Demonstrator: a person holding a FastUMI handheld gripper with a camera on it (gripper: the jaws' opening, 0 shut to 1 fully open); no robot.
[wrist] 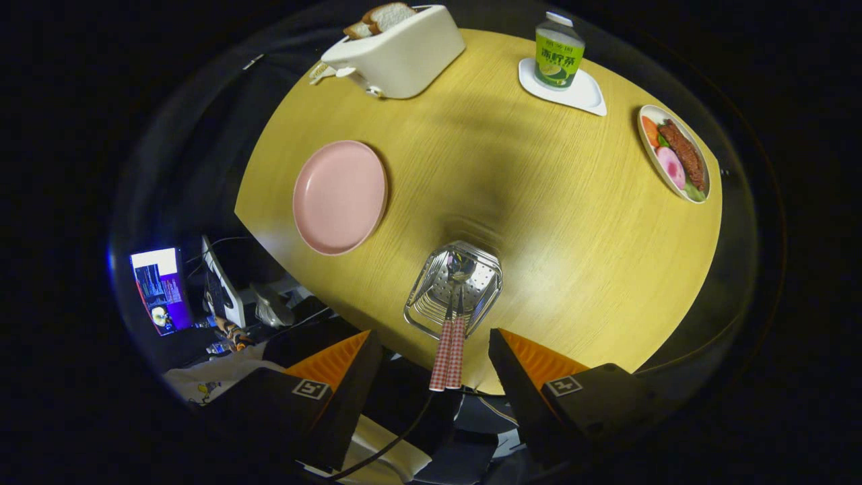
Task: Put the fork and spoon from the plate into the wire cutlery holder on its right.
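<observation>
Round wooden bench (572, 222), seen from above. Item one: pink plate (340, 197), lying bare, to the left of the holder. Item two: wire cutlery holder (454, 288), near the bench's close edge, just ahead of the fingers. Items three and four: fork (442, 350) and spoon (457, 350), both standing in the holder, their red-checked handles side by side and leaning out over its rim toward the viewer; the spoon's bowl rests at the bottom, the fork's head is hard to make out. Item five: hand-held gripper (434, 367), fingers spread wide with the two handles between them, neither pad touching. Sundries at the far side: toaster (397, 57) with bread, green drink carton (559, 54) on a white coaster, dish of food (675, 162). Judgement: both pieces appear delivered, so the step in hand is the release and retreat; the next move calls for drawing straight back without brushing the handles.
</observation>
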